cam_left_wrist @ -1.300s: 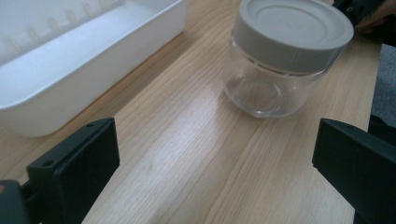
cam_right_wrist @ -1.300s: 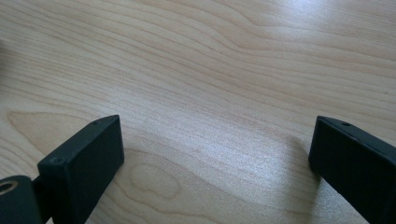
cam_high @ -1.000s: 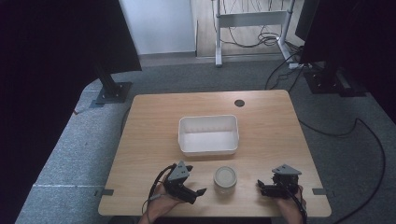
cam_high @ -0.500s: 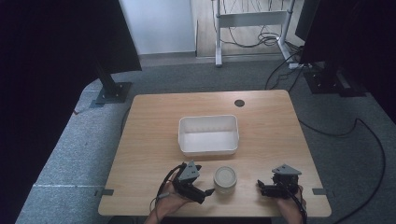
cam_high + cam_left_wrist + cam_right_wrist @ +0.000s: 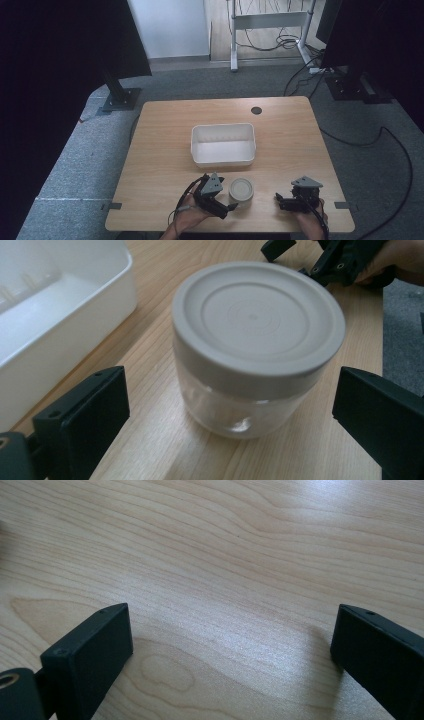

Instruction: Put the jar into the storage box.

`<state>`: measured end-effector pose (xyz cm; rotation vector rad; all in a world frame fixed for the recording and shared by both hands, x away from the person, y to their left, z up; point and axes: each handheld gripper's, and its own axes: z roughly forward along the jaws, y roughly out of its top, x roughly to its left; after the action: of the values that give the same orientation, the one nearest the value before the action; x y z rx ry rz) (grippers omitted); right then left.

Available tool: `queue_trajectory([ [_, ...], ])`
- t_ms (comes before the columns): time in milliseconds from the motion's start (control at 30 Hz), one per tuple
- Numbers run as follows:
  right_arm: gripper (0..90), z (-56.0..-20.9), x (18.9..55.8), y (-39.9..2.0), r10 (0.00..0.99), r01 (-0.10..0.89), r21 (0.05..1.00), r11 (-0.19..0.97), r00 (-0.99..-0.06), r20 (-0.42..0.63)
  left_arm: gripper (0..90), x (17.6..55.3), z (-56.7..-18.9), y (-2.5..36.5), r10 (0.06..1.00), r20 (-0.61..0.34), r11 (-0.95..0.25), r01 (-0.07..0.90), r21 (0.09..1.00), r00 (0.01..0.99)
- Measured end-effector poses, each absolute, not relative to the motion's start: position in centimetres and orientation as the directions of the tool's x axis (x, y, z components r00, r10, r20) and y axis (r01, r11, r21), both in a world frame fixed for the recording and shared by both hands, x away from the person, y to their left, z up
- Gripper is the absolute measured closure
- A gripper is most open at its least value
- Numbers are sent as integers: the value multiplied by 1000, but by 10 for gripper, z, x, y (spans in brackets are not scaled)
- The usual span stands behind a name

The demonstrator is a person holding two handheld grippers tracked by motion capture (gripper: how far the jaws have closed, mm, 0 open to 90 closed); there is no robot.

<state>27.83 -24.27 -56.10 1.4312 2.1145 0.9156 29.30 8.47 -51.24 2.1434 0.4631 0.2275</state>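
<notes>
Wooden table (image 5: 165, 150) on grey carpet (image 5: 75, 165)

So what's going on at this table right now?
A person holds a pair of tongs in each hand. The left tongs are open, with a small clear jar and its grey lid between the jaws, not yet gripped. The right tongs are open over bare table. A white tub sits just beyond the jar.
</notes>
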Motion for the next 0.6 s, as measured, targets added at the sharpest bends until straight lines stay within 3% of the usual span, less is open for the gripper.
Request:
queue_trajectory([
  [600,28,-561,278,-243,925,644,722,253,-381,16,28,297,-523,58,389,-8,-547,238,802,921],
])
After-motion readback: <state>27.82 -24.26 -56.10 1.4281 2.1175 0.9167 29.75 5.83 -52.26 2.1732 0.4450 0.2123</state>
